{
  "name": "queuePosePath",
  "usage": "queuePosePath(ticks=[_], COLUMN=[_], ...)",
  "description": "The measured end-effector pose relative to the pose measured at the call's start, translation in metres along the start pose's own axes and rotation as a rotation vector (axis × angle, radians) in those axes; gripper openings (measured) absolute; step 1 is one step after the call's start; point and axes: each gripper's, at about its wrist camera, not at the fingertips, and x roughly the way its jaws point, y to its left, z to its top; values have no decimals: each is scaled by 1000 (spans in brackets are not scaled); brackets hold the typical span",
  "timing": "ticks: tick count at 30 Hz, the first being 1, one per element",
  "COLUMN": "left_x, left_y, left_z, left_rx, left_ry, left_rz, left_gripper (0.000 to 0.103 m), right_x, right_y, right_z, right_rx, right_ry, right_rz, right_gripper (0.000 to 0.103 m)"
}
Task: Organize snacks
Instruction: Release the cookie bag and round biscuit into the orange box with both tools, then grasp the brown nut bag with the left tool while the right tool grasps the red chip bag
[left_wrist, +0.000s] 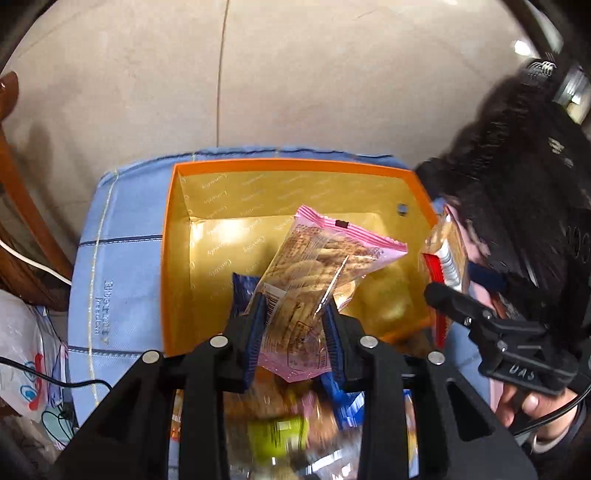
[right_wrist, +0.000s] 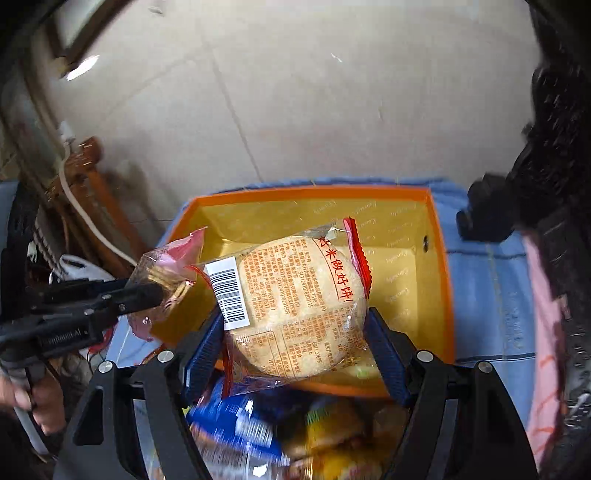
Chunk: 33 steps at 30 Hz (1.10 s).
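Left gripper (left_wrist: 295, 314) fingers clamped on pink crinkly cracker pack (left_wrist: 314, 269), held over the box (left_wrist: 170, 258). Right gripper (right_wrist: 295, 343) fingers clamped on clear-wrapped round rice cake (right_wrist: 299, 306), over the same orange box, gold glossy lining. Blue woven cloth (left_wrist: 118, 266) beneath.

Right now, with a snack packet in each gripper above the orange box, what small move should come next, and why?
Probably lower both into the orange box, then release: the pink-edged packet and round rice cracker packet hang above its bare gold floor.
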Motion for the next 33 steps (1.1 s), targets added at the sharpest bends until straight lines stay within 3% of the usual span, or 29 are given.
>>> queuePosePath(ticks=[2,3,4,10,11,19,26,33], left_x=[14,16,15,-10,-14,-53,-56,-36], left_y=[8,11,16,26,27,36,45,32], left_z=[2,1,-2,-36,-41,-120,-207,-267], left_rx=[-34,-52,-68,-61,-58,-45,-18,-5], left_ry=[5,4,-18,-29,-31,2,116,231], left_rz=[37,67,97,79,83,87,113,105], left_gripper=[46,66,75,79,80,87,87,87], right_x=[19,26,28,3,-5,-62,-76,-82], right_y=[-9,-14,-16,-18,-16,7,16,15], right_z=[1,0,-3,-42,-48,-116,-199,-238], right_rx=[41,63,75,79,62,-8,19,65], right_ry=[55,85,89,43,17,-7,98,148], right_rz=[-17,-34,-37,-19,-27,-20,-11,-17], right_gripper=[88,89,89,94,99,99,99,99])
